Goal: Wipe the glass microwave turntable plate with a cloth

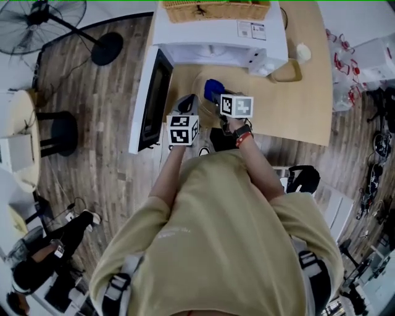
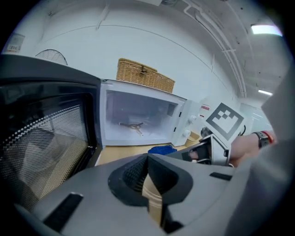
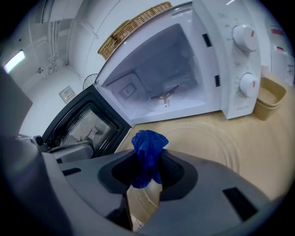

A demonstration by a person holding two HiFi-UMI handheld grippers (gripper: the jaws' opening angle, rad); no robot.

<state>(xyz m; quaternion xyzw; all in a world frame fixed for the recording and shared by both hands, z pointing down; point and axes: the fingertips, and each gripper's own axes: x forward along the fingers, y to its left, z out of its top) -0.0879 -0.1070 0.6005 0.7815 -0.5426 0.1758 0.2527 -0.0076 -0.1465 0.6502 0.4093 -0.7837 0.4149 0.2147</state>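
Note:
The glass turntable plate (image 3: 216,143) lies flat on the wooden table (image 1: 296,105) in front of the open white microwave (image 1: 219,37); in the head view the plate (image 1: 200,83) is faint. My right gripper (image 3: 146,173) is shut on a bunched blue cloth (image 3: 148,147), held just above the plate's near left part. The cloth (image 1: 214,89) also shows in the head view and as a blue patch, the cloth (image 2: 161,150), in the left gripper view. My left gripper (image 2: 147,173) is shut, with nothing visible between its pads, beside the plate's left edge near the door.
The microwave door (image 1: 148,102) stands open to the left, close to my left gripper (image 3: 69,150). A wicker basket (image 1: 216,9) sits on the microwave. A beige cup (image 3: 268,97) stands right of it. A fan (image 1: 92,37) and stool (image 1: 58,133) are on the floor.

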